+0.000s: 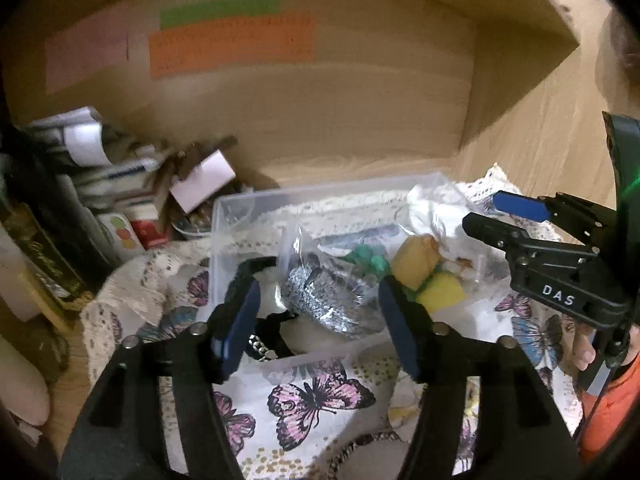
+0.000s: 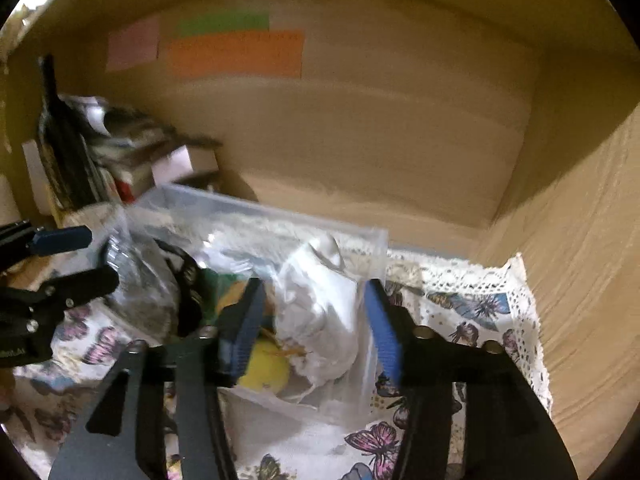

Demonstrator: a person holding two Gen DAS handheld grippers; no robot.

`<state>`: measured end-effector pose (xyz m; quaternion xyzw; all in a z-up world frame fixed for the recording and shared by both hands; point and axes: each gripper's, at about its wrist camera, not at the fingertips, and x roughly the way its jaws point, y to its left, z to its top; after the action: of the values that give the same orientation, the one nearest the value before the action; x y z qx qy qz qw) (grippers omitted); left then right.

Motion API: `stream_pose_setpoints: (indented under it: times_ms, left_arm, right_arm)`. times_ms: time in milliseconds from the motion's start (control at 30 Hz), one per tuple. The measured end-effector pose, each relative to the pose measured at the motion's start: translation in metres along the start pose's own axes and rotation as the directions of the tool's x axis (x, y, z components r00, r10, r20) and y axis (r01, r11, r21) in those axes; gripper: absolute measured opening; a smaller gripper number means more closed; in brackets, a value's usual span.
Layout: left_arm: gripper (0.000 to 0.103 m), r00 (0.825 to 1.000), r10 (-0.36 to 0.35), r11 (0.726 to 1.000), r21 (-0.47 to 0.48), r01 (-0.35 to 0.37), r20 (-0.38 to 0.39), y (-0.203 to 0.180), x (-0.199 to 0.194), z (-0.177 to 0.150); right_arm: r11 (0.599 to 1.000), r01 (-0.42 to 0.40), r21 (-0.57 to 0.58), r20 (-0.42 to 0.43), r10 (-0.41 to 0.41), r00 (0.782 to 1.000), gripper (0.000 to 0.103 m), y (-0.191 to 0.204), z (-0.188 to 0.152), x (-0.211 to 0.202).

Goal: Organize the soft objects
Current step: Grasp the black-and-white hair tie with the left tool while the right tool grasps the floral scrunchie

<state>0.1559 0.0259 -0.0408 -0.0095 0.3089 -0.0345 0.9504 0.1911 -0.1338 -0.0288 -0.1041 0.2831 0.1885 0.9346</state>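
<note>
A clear plastic bin [image 1: 224, 216] sits on a butterfly cloth [image 1: 316, 396] and holds soft things: a silvery bag [image 1: 332, 292], a green item [image 1: 368, 260], yellow pieces [image 1: 440, 292], a black strap with a chain [image 1: 264, 344] and white crumpled plastic [image 1: 436, 208]. My left gripper [image 1: 320, 328] is open above the bin's near side, empty. My right gripper [image 2: 312, 320] is open around the white bundle [image 2: 324, 316] in the bin [image 2: 360, 236], with a yellow piece [image 2: 266, 368] by its left finger. It also shows in the left wrist view [image 1: 504, 216] at the right.
The bin stands inside a wooden cabinet with coloured paper notes [image 1: 232, 40] on the back wall. Stacked boxes and papers [image 1: 120, 200] crowd the back left corner. A wooden side wall [image 2: 580, 280] stands close on the right. The lace cloth edge [image 2: 516, 288] reaches it.
</note>
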Motion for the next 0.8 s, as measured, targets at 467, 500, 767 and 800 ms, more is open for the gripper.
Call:
stream_pose_setpoints:
  times_ms: [467,500,767,800]
  left_arm:
    - [0.098,0.998,0.047,0.998,0.031,-0.049,0.047,0.002,-0.051,-0.027]
    - [0.098,0.998,0.051,0.998,0.03,-0.052,0.035,0.004,-0.05,-0.031]
    - [0.097,0.995,0.021,0.999,0.031,-0.018,-0.102,0.007,-0.033,-0.065]
    - [0.097,0.993,0.013,1.0,0.026,-0.01,-0.12,0.008,-0.03,-0.07]
  right_arm:
    - [0.995,-0.097,-0.013,0.134,0.097,0.986,0.081,0.022,-0.02,-0.07]
    - [0.995,-0.101,-0.017,0.129,0.102,0.986,0.081,0.025,-0.024,-0.071]
    - [0.988,-0.155,0.002,0.038,0.155,0.987,0.081,0.039,-0.051,-0.054]
    - [0.987,-0.163,0.006,0.018,0.163,0.987,0.081,0.041,-0.054,-0.049]
